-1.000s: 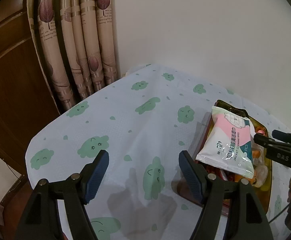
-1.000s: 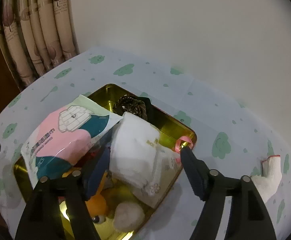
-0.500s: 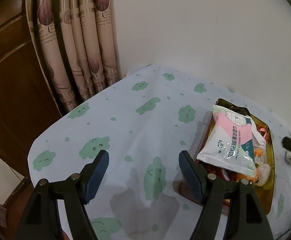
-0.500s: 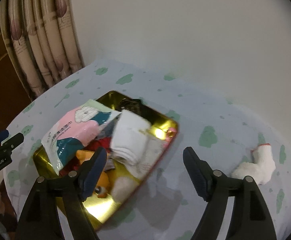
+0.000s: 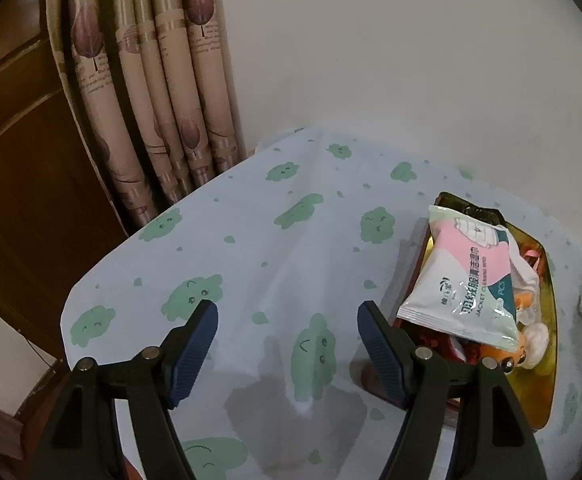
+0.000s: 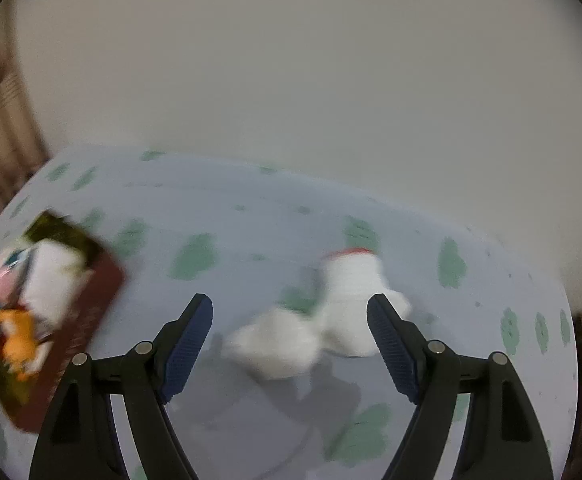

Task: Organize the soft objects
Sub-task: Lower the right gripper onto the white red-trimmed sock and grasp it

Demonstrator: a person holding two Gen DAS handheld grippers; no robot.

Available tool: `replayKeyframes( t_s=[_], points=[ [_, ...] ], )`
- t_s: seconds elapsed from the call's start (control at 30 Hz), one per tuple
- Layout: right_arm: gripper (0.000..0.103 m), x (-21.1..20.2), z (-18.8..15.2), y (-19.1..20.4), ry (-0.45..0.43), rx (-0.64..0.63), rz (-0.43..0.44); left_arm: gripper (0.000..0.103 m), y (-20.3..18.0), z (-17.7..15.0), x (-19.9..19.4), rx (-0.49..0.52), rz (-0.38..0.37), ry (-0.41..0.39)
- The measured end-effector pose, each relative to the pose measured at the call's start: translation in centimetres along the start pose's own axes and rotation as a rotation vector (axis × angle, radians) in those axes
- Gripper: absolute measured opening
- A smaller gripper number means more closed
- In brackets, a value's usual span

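Right wrist view, blurred: white glove [image 6: 331, 316] with red cuff lying mid-frame on the cloud-print worktop [image 6: 251, 216], beyond the wide-open, empty right hand-held gripper [image 6: 290, 344]. Left wrist view: gold tin [image 5: 547, 312] at right, stuffed with wipes pack [image 5: 463, 280]; left hand-held gripper [image 5: 287, 344] spread wide over bare cloth, gripping nothing.

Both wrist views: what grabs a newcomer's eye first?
The gold tin at the table's right, heaped with soft things under a pink-and-white wipes pack. Then the white glove lying alone on the cloud-print cloth, blurred, just ahead of the open right hand-held gripper.
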State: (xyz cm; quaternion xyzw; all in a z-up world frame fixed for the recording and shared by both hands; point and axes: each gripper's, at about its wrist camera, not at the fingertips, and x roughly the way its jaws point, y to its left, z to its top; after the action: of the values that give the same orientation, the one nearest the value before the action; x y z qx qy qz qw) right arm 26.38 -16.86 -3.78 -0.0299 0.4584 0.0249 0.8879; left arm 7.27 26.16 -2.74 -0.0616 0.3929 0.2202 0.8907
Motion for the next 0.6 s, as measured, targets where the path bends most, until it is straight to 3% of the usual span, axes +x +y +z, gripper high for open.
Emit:
replayKeyframes(
  t_s=[0.17,0.4,0.47,0.6],
  points=[
    [0.078,4.0,1.3,-3.7,0.072,0.078,-0.026,0.074,-0.4,0.1,0.1,0.027,0.013,-0.014],
    [0.077,8.8,1.6,-3.8,0.17,0.08,0.013,0.074,-0.8,0.2,0.3,0.039,-0.01,-0.018],
    [0.076,10.0,1.2,-3.8,0.189,0.069,-0.024,0.074,-0.9,0.2,0.3,0.047,-0.007,-0.021],
    [0.058,10.6,0.5,-4.9,0.18,0.082,0.003,0.074,-1.5,0.1,0.7,0.079,0.017,-0.013]
  ],
)
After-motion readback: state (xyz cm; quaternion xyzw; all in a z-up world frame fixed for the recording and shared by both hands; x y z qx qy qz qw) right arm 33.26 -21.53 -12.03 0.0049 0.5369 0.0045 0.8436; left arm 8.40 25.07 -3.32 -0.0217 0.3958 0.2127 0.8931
